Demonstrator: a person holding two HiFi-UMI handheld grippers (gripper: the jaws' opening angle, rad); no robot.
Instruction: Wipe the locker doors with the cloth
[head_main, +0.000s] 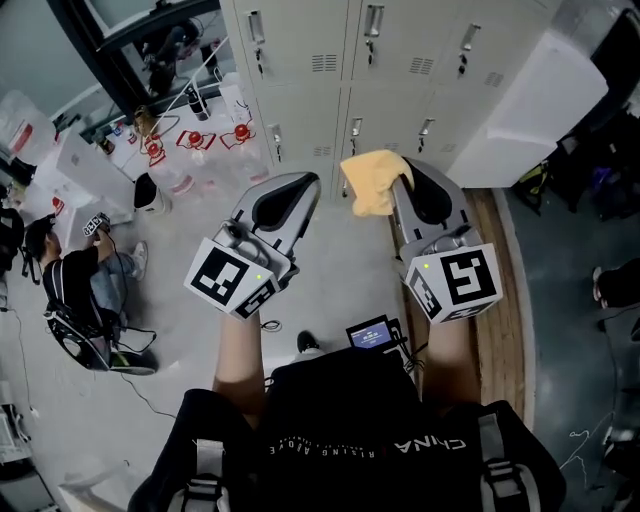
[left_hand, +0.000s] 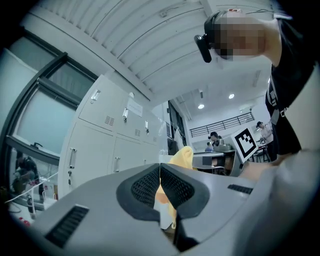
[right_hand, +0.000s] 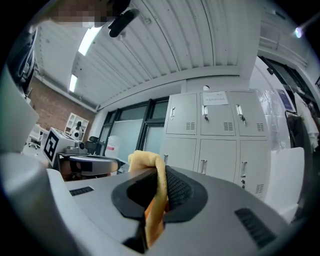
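Cloth (head_main: 372, 182), yellow and bunched, is clamped between the jaws of the right gripper (head_main: 403, 180). It is held up in front of the locker doors (head_main: 400, 60) and touches none of them. Left gripper (head_main: 303, 190) has its jaws closed together on nothing; the yellow seen past them looks like that same cloth. The doors show no streaks or dirt, so wiping could be either ahead or finished. The head view cuts off the upper lockers, a white panel (head_main: 530, 110) covers those at right, and the grippers hide part of the lower row.
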